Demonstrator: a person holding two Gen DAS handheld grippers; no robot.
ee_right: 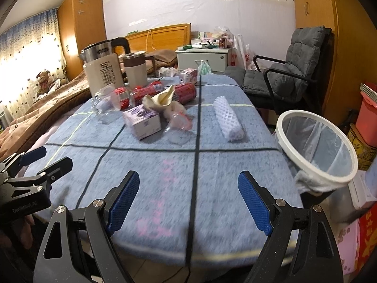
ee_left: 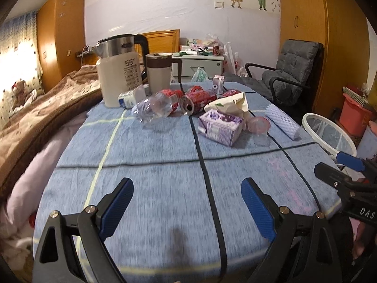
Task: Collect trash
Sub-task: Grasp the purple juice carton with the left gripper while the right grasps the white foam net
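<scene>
Left wrist view: left gripper, blue-padded fingers spread wide apart, nothing between them, held over the near part of a blue cloth-covered table. Right wrist view: right gripper, fingers likewise wide apart and empty, over the same table's near edge.

Trash, clustered toward the far half of the table:
- Purple carton, rectangular, lying on its side, printed label facing up.
- Clear plastic bottle, crushed, lying flat left of the carton.
- Red cans, several, tipped over behind the bottle; one shows its open top toward the camera.
- Crumpled cream paper, touching the carton's far side.
- Clear plastic cup with a pink tint, on its side just right of the carton.
- White foam net sleeve, tubular with a mesh pattern, lying apart to the right.
- Small white-and-blue carton, tipped at the foot of the kettle.

Other items: white electric kettle and lidded mug, upright at the far left. White-rimmed bin with a clear liner, beside the table's right edge.
</scene>
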